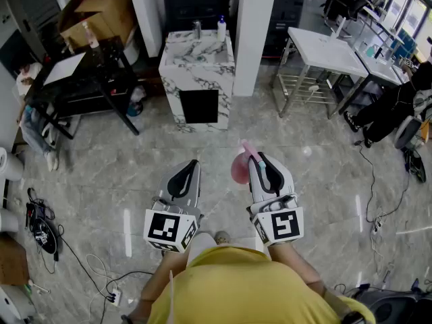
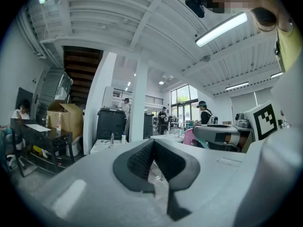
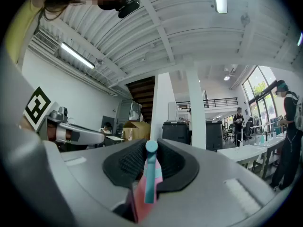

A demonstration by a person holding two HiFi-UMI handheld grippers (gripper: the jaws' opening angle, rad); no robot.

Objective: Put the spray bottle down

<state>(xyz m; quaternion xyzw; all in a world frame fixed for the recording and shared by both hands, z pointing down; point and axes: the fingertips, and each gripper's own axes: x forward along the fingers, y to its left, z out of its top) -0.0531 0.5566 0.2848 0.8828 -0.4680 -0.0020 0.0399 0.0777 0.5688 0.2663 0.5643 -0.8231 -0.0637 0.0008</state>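
Note:
A pink spray bottle (image 1: 239, 168) with a teal trigger (image 3: 150, 176) sticks out between the black pads of my right gripper (image 1: 259, 158), which is shut on it. In the right gripper view the bottle (image 3: 141, 198) stands upright between the jaws of the right gripper (image 3: 151, 144). Both grippers are held level in front of the person's body, above the grey floor. My left gripper (image 1: 194, 163) is beside the right one, its pads closed together with nothing between them; the left gripper view shows the left gripper (image 2: 152, 143) the same way.
Ahead stand a marble-patterned counter (image 1: 177, 67) with small bottles on top, and a white pillar (image 1: 255, 36). A white table (image 1: 335, 54) is at the right, a black table (image 1: 101, 63) at the left. Cables (image 1: 42, 229) lie on the floor. A person (image 1: 395, 106) sits at the far right.

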